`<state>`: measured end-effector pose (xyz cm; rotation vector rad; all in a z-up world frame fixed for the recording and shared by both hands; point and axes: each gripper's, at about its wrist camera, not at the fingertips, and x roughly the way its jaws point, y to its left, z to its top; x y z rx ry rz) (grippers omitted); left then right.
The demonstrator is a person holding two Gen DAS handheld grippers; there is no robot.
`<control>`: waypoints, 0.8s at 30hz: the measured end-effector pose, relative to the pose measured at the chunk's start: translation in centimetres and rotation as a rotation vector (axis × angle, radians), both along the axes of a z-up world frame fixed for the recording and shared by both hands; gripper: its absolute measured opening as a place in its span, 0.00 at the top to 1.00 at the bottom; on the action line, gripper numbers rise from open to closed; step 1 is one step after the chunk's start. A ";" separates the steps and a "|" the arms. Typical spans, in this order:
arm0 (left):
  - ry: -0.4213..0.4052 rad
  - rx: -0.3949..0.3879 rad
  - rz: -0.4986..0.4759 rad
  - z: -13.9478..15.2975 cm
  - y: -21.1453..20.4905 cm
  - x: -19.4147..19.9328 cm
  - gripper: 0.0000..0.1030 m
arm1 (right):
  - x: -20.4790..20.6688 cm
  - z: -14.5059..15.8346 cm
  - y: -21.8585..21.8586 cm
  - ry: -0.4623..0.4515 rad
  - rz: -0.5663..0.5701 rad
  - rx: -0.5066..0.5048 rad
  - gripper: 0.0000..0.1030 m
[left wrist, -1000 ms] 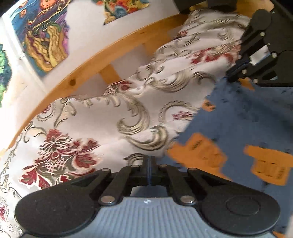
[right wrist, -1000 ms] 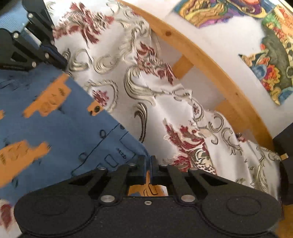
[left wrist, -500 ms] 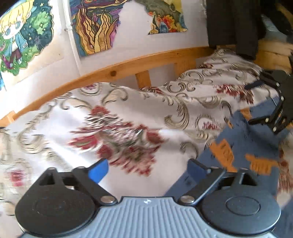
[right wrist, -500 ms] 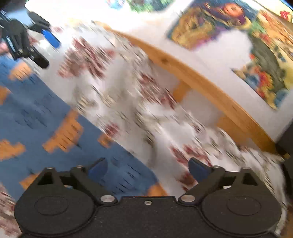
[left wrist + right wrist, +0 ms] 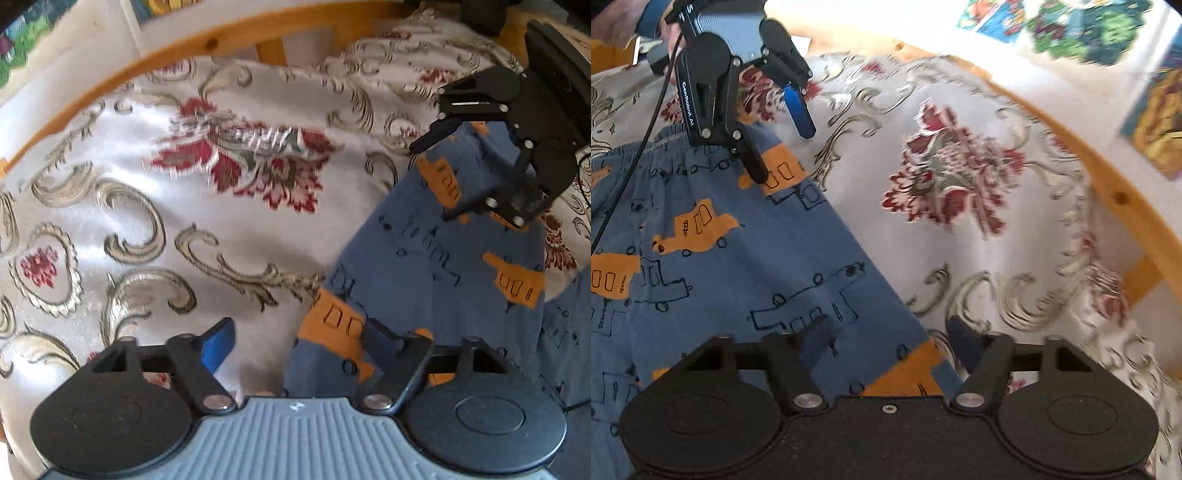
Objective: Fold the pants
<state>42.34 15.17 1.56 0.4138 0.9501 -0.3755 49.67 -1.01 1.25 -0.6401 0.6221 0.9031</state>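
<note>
The left tongs (image 5: 306, 343) are spread wide, one finger over the floral bed cover (image 5: 147, 192), the other over the blue pants (image 5: 424, 266). The pants lie flat on the bed cover, elastic waistband (image 5: 646, 151) at the left tongs. The right tongs (image 5: 890, 332) are spread, straddling the pants edge, gripping nothing.

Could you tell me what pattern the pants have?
Blue pants with orange and outlined trucks; right wrist view.
</note>
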 end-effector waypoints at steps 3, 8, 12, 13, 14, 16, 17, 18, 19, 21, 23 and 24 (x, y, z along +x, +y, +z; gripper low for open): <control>0.056 -0.026 0.007 -0.6 0.6 0.4 0.62 | 1.3 -0.2 1.1 0.010 -0.005 -0.034 0.65; 0.100 -0.043 0.019 -0.6 1.1 0.8 0.62 | 2.4 -0.3 1.8 0.067 0.006 -0.084 0.65; 0.131 -0.092 0.061 -0.4 1.8 1.5 0.62 | 3.0 -0.3 2.4 0.110 -0.007 -0.121 0.82; 0.132 -0.098 0.075 -0.4 1.9 1.6 0.67 | 3.0 -0.3 2.4 0.108 -0.017 -0.130 0.90; 0.127 -0.096 0.086 -0.4 1.9 1.6 0.79 | 2.9 -0.3 2.4 0.102 -0.031 -0.139 1.00; 0.134 -0.085 0.095 -0.4 1.6 1.4 0.86 | 2.5 -0.2 2.3 0.093 -0.045 -0.138 1.00; 0.124 -0.069 0.096 -0.4 1.4 1.2 0.87 | 2.0 0.0 2.3 0.075 -0.047 -0.139 1.00; 0.107 -0.049 0.098 -0.3 1.1 1.0 0.88 | 1.5 0.1 2.2 0.060 -0.048 -0.138 1.00; 0.090 -0.033 0.101 -0.1 0.9 0.7 0.88 | 0.9 0.3 2.1 0.041 -0.056 -0.137 1.00; 0.051 -0.021 0.106 0.5 0.5 0.0 0.91 | 0.0 0.8 2.0 0.017 -0.067 -0.131 1.00; 0.010 -0.017 0.109 1.1 0.2 -0.8 0.95 | -1.3 1.3 1.7 -0.022 -0.087 -0.124 1.00; -0.010 -0.015 0.112 1.4 0.0 -1.3 0.96 | -2.0 1.6 1.4 -0.038 -0.104 -0.114 1.00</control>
